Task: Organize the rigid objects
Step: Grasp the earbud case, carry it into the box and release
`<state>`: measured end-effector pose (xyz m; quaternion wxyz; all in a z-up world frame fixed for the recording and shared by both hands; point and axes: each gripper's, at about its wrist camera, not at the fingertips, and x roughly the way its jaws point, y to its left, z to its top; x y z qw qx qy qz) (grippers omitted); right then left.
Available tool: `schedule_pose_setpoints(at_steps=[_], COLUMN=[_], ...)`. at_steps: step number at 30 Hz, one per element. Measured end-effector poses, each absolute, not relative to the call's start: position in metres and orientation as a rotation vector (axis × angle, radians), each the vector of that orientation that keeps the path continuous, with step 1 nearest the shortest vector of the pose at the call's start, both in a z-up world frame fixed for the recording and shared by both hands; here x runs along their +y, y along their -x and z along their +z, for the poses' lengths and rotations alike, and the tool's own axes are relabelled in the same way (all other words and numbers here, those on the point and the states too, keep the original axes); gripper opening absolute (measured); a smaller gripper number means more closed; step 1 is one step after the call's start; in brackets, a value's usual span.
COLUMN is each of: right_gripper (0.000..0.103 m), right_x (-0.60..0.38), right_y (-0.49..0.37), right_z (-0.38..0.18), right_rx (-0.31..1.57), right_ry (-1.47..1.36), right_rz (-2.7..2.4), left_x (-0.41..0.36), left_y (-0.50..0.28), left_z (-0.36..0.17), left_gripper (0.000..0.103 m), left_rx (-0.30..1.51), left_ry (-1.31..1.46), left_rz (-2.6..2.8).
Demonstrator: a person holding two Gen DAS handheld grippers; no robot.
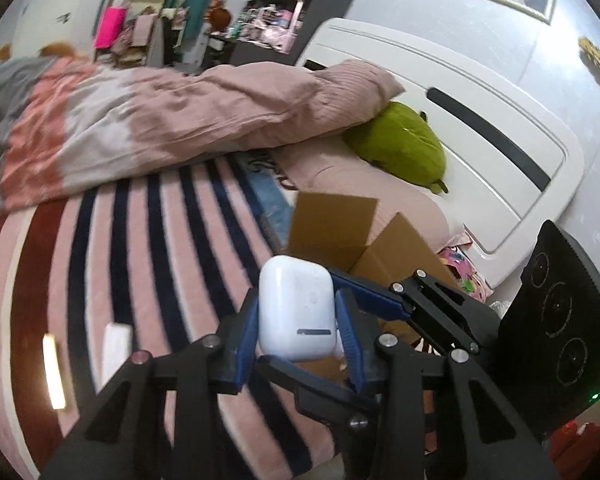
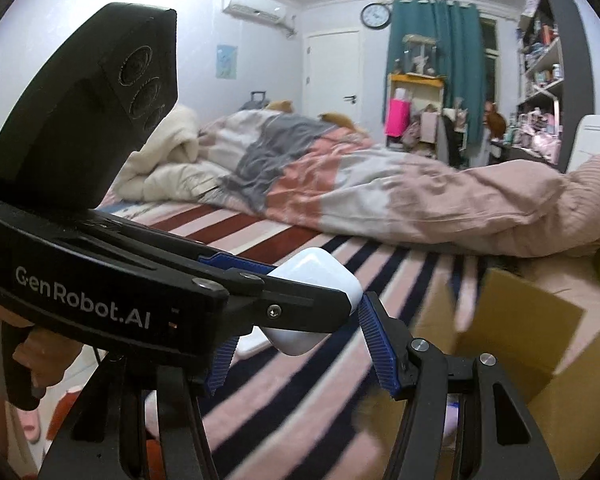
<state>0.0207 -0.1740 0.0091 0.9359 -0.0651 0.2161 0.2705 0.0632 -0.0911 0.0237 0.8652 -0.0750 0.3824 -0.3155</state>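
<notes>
Pinching a smooth, rounded white case (image 1: 296, 308) between its ribbed blue pads (image 1: 246, 344), the left gripper (image 1: 298, 340) holds it above the striped bedspread (image 1: 148, 248), just in front of an open cardboard box (image 1: 340, 232). In the right wrist view the same case (image 2: 320, 280) shows glossy and pillow-shaped, clamped in the left gripper (image 2: 296, 292), which crosses the frame. The right gripper (image 2: 300, 356) stands wide open, empty, its ridged blue pads (image 2: 380, 344) apart. This view alone shows the box (image 2: 520, 332) interior and a crumpled quilt (image 2: 340, 176); the left view alone shows a green plush (image 1: 404, 140).
</notes>
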Motion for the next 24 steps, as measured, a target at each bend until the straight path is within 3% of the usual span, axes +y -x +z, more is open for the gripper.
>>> schedule_pose_setpoints(at_steps=[10,18,22,24], right_gripper=[0.055,0.055,0.058,0.069], right_x=[-0.251,-0.282,-0.284,-0.286], right_y=[-0.047,-0.070,-0.071,-0.070], right_z=[0.012,-0.006,-0.011,-0.012], right_rx=[0.528,0.639,0.657,0.657], right_ry=[0.062,-0.026,-0.029,-0.039], right_rz=[0.401,0.384,0.363,0.363], left_x=[-0.185,-0.201,-0.192,-0.183], left_y=[-0.102,-0.116,-0.112,-0.110], left_z=[0.020,0.005,0.010,0.015], left_gripper=[0.034,0.036,0.063,0.067], left_rx=[0.905,0.961,0.935,0.914], left_ry=[0.057,0.038,0.034,0.033], left_rz=[-0.753,-0.747,-0.720,-0.687])
